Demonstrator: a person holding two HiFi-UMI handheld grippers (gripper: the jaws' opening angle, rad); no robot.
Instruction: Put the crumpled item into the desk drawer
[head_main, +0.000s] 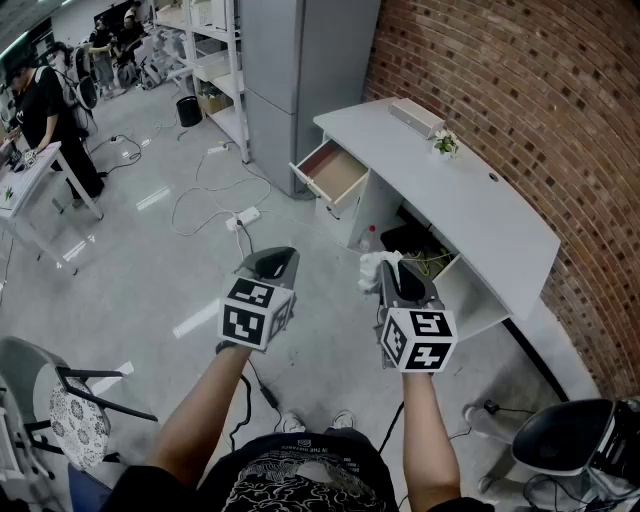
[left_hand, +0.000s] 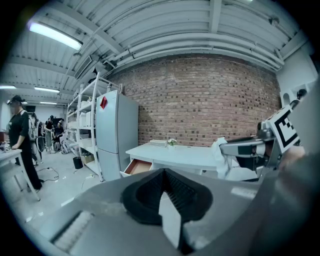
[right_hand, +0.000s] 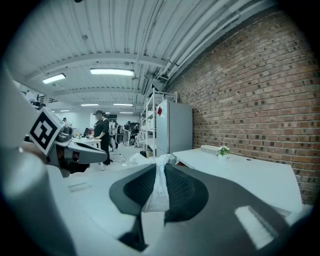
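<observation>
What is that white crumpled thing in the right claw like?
The crumpled item is white and thin, like tissue or soft plastic; I cannot tell which. The right claw is shut on it, its dark ribbed pads squeezing it into a narrow strip, a bunched tuft poking past the tips. It is held in the air, short of the open drawer. Nothing else touches it.

approach: open grey floor (head_main: 300, 225) | entry: pulled-out wood-lined desk drawer (head_main: 335, 172), open-topped | obstacles: tall grey metal cabinet (head_main: 300, 60) close left, white power strip (head_main: 243, 217) underfoot
</observation>
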